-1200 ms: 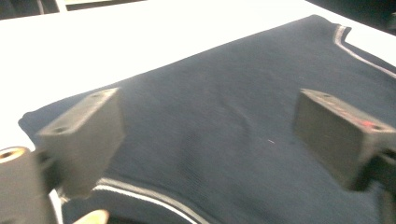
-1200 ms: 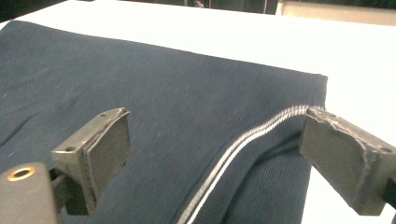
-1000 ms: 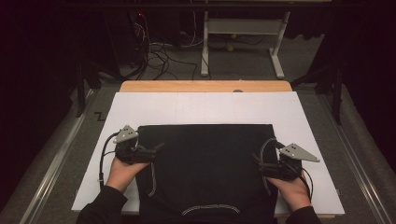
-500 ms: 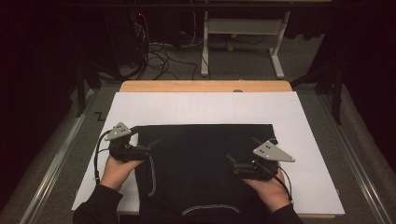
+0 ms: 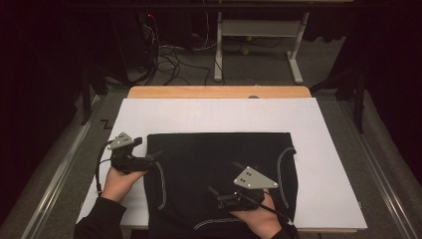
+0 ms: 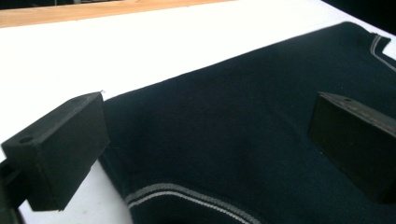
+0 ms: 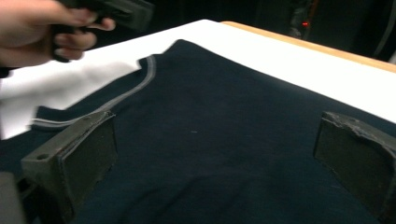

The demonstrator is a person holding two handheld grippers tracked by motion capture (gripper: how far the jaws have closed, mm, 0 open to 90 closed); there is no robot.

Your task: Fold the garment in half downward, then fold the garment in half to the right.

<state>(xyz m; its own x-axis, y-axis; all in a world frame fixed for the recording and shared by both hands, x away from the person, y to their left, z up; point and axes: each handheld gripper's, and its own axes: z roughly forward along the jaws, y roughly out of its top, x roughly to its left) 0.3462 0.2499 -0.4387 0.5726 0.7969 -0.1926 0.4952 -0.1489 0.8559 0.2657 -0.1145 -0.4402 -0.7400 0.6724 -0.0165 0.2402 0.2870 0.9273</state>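
A dark garment [image 5: 219, 174] lies flat on the white sheet [image 5: 318, 149] covering the counter. It looks soft and limp, so it should fold easily but sag if lifted; the piped edges seem the best hold. The left gripper [image 5: 158, 155] and right gripper [image 5: 213, 191] are both spread wide, holding nothing.

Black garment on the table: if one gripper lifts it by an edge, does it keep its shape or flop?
The black garment lies flat in soft folds on the white sheet, so it probably droops. It looks like light knit cloth. A push likely bunches it rather than slides it.
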